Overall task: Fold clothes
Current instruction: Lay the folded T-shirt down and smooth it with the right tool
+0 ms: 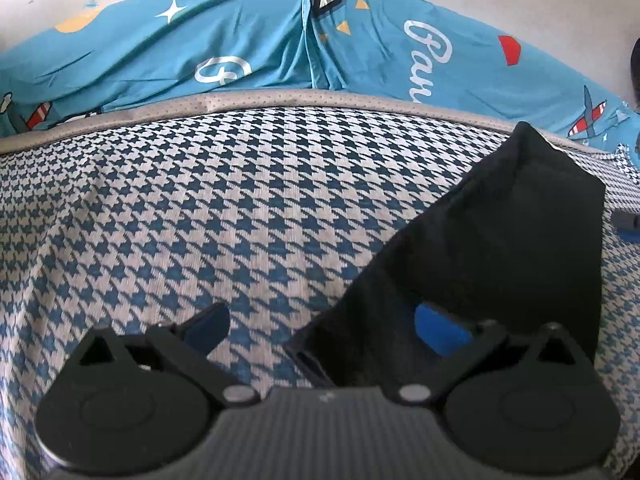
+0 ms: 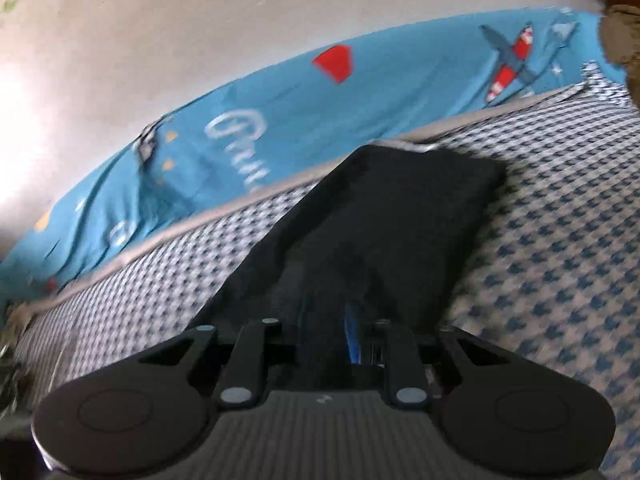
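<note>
A black garment lies folded into a long strip on the blue-and-white houndstooth bed cover. In the left wrist view my left gripper is open, its fingers wide apart. The strip's near corner lies between them, and the blue pad of its right finger rests over the black cloth. In the right wrist view the black garment stretches away from my right gripper, which is shut on its near end. The cloth hides most of both fingers there; only a thin blue pad edge shows.
A turquoise sheet printed with planes, stars and white script runs behind the grey-trimmed cover edge, against a pale wall. Open houndstooth cover lies left of the garment. A brownish object sits at the far right.
</note>
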